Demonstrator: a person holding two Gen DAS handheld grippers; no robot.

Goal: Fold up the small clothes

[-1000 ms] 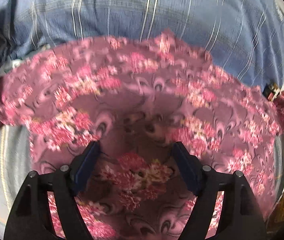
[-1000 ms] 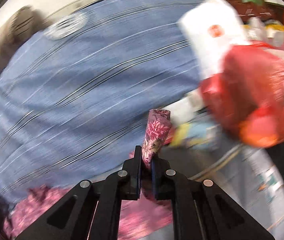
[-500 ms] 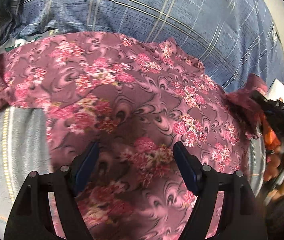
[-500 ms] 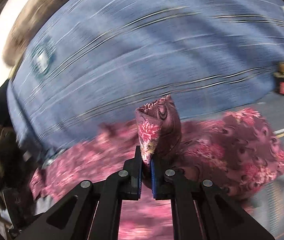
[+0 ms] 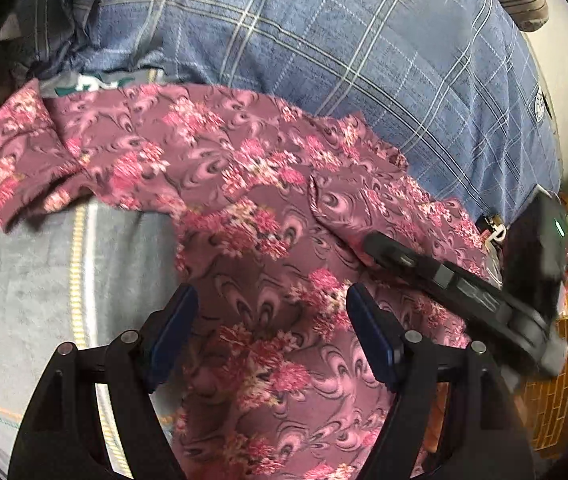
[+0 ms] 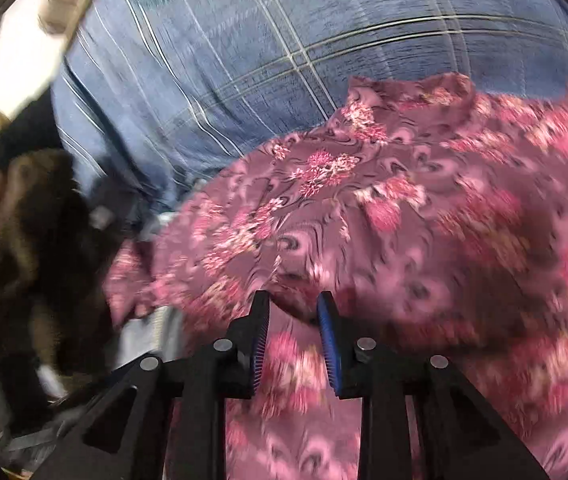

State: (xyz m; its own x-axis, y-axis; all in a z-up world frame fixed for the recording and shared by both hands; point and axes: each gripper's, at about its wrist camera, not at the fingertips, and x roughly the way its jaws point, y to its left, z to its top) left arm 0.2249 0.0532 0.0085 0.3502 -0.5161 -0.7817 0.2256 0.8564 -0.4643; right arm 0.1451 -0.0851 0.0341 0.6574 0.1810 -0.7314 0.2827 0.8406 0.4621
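A maroon garment with pink flowers (image 5: 244, 200) lies spread on the bed, its right part folded over the middle. It also fills the right wrist view (image 6: 423, 220). My left gripper (image 5: 272, 320) is open and empty, hovering over the garment's near part. My right gripper (image 6: 291, 320) is partly open just above the folded cloth, with nothing between the fingers. In the left wrist view it reaches in from the right (image 5: 371, 242), low over the fold.
A blue plaid sheet (image 5: 323, 40) covers the bed behind the garment. A grey blanket with a yellow stripe (image 5: 44, 272) lies at the left. A dark furry heap (image 6: 32, 248) sits at the left of the right wrist view. Brick-patterned clutter (image 5: 555, 400) stands right.
My right gripper carried the garment's corner over onto the middle and opened, letting go of the cloth. My left gripper stayed open above the garment.
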